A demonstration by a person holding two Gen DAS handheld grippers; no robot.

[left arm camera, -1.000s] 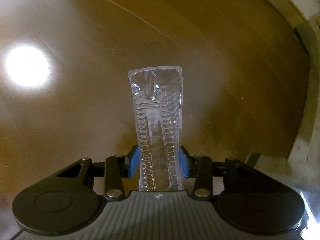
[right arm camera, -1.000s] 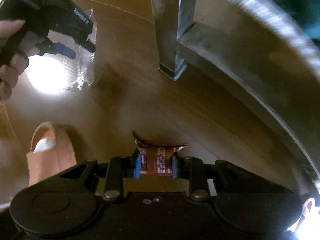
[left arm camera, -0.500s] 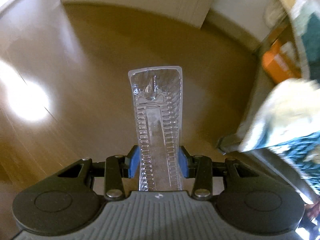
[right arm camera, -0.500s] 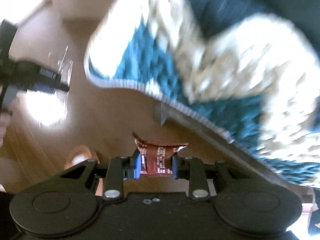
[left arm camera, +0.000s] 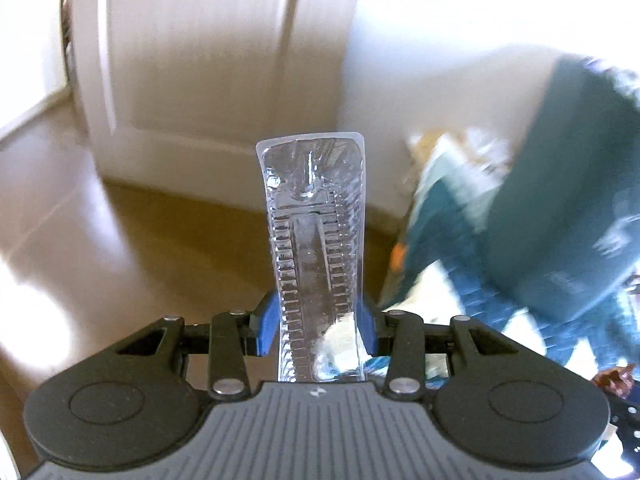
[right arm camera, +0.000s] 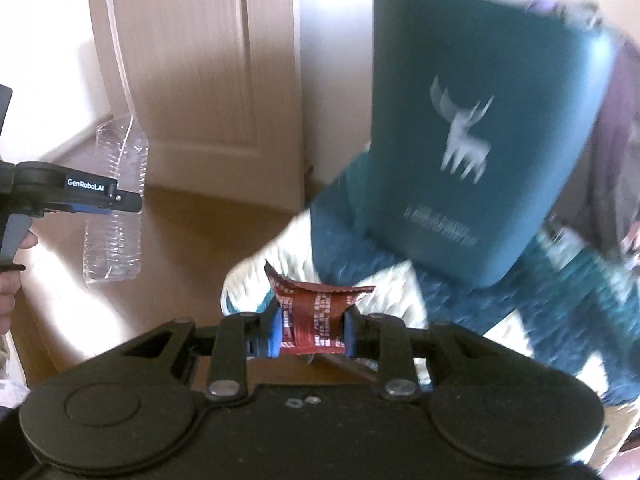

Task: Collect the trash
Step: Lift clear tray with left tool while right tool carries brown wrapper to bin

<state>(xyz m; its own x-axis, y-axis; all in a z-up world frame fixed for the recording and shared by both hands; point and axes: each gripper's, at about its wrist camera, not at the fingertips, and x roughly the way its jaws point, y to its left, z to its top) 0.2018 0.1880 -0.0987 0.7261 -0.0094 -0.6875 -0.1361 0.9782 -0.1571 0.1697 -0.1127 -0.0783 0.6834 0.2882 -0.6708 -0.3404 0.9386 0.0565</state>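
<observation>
My left gripper (left arm camera: 318,326) is shut on a clear plastic blister tray (left arm camera: 314,240) that sticks straight up and forward from its blue pads. From the right wrist view the same clear tray (right arm camera: 116,208) hangs at the far left in the left gripper (right arm camera: 100,202), held by a hand (right arm camera: 8,296). My right gripper (right arm camera: 312,330) is shut on a crumpled dark-red snack wrapper (right arm camera: 316,308) with white print. Both are held up in the air, above the wood floor.
A teal cushion with a white deer print (right arm camera: 480,128) leans on a teal-and-cream blanket (right arm camera: 580,300) at the right, blurred. A pale door (right arm camera: 192,60) and white wall stand ahead. Brown wood floor (left arm camera: 160,248) lies below, with bright glare at the left.
Both grippers have tilted upward from the floor toward the door and the cushion, keeping hold of the tray and the wrapper. The views are blurred by the motion.
</observation>
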